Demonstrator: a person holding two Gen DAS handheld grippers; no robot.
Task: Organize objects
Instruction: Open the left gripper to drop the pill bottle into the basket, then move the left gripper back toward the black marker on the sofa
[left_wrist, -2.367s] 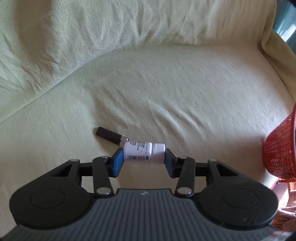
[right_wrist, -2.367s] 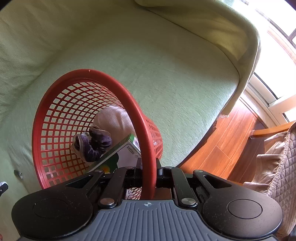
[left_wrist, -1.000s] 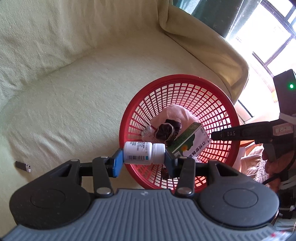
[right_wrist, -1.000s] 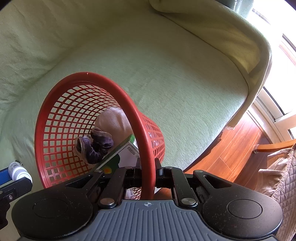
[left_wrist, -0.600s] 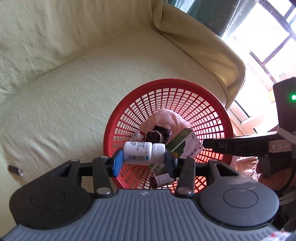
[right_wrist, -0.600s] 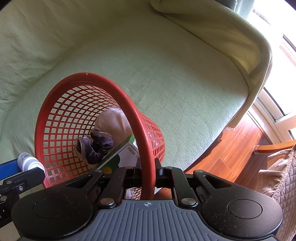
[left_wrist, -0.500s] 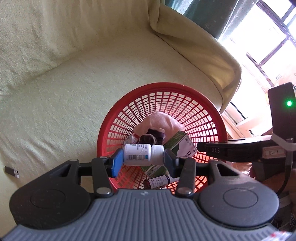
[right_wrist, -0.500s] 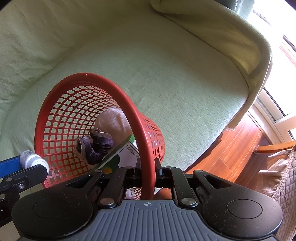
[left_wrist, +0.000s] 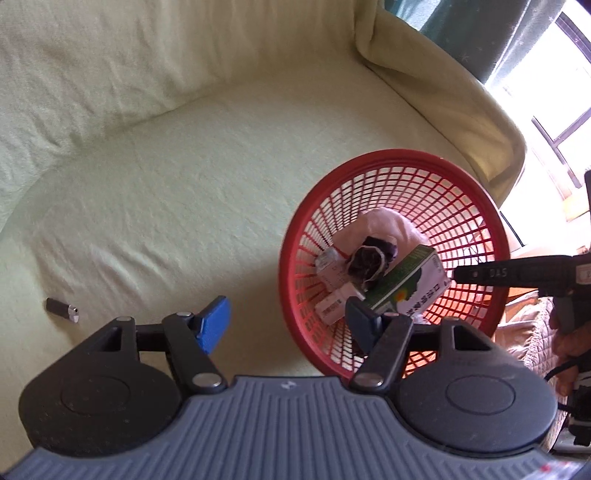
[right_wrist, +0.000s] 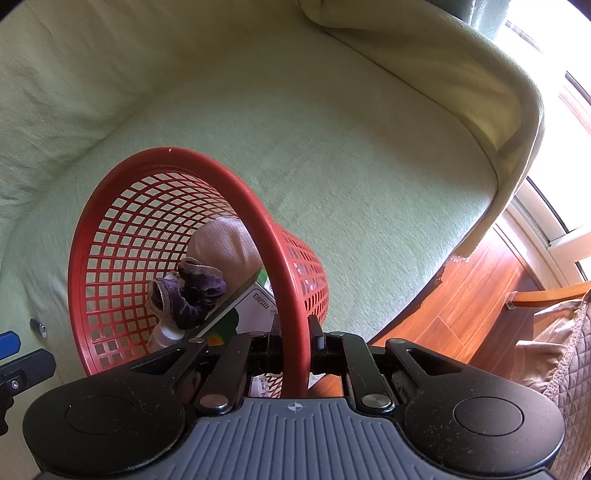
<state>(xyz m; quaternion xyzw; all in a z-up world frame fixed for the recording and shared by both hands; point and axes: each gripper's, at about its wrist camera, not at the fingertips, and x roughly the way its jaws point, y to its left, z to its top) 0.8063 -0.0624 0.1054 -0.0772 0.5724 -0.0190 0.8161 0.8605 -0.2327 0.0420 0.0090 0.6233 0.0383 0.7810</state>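
Over basket (left_wrist: 476, 206), left tongs (left_wrist: 288, 325) open, empty

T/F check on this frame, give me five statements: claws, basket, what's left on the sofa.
1. The left claw holds a white bottle. False: it is open and empty; its jaws have just been opening.
2. The right claw is clamped on the red basket rim. True.
3. A green-and-white box lies in the basket. True.
4. The basket stands on the wooden floor. False: it sits on the sofa.
5. A small dark stick lies on the sofa outside the basket. True.
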